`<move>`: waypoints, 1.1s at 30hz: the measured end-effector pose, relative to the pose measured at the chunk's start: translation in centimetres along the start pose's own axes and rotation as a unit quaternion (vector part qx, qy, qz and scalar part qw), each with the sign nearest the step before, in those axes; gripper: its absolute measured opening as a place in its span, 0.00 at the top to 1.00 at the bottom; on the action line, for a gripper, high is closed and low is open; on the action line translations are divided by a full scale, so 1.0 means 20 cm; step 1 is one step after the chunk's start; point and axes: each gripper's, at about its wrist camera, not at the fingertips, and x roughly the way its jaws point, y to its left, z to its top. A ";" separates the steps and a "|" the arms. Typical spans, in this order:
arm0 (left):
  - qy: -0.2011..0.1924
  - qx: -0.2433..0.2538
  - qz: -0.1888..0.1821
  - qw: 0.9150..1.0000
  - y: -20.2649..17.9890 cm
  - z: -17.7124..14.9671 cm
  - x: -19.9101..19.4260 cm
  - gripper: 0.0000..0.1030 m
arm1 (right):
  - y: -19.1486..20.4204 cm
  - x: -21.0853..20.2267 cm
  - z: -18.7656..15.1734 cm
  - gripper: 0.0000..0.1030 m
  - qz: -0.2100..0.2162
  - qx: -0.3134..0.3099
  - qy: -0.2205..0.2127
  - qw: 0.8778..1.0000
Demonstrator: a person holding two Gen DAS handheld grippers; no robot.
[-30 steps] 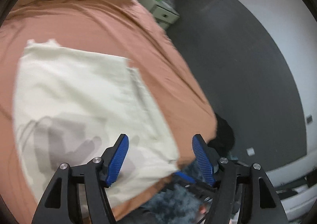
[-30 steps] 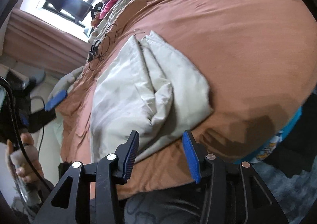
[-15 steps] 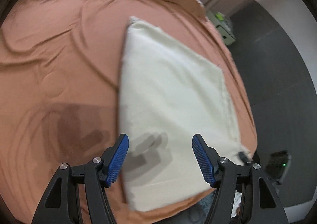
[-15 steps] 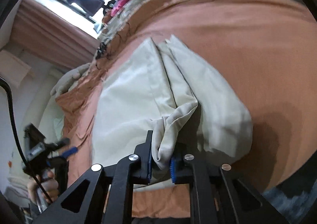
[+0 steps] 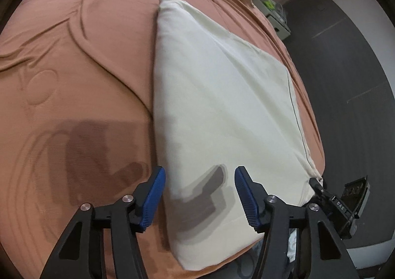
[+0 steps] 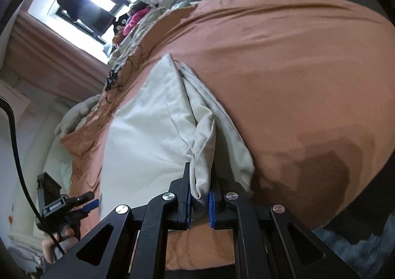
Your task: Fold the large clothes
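The right gripper [image 6: 199,198] pinched a corner of the cream cloth [image 5: 222,106] on the bed [image 5: 74,69]. The left gripper [image 5: 198,195] was closing, fingers apart, maybe just above the cloth.

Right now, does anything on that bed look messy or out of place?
Only a tangle of thin black cable lying loose on the orange bedspread beyond the cream garment. The garment's bunched corner is simply pinched in the right gripper.

The left gripper [image 5: 198,195] is hovering, its jaws just closing further with nothing gripped; the right gripper [image 6: 200,201] is clamping cream fabric [image 6: 202,155].
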 end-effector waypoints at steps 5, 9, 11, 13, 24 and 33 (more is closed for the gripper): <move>0.001 0.005 0.017 1.000 -0.01 -0.01 0.04 0.43 | -0.03 -0.04 0.03 0.55 -0.031 -0.003 -0.005 1.000; 0.002 -0.001 0.019 1.000 0.00 -0.03 0.06 0.47 | -0.07 -0.02 0.06 0.42 -0.031 0.004 0.005 0.999; 0.006 -0.005 0.019 1.000 0.01 -0.04 0.07 0.47 | -0.09 0.02 0.07 0.42 -0.027 0.008 0.011 1.000; 0.008 -0.006 0.018 1.000 0.02 -0.06 0.06 0.49 | -0.11 0.07 0.08 0.42 -0.014 0.014 0.020 1.000; -0.004 0.013 0.043 0.999 0.00 -0.08 0.00 0.87 | -0.06 0.06 -0.04 0.81 0.031 0.001 0.029 0.999; 0.012 0.040 0.055 0.998 0.02 -0.10 -0.08 0.89 | -0.03 -0.03 -0.26 0.83 0.081 0.002 0.089 0.993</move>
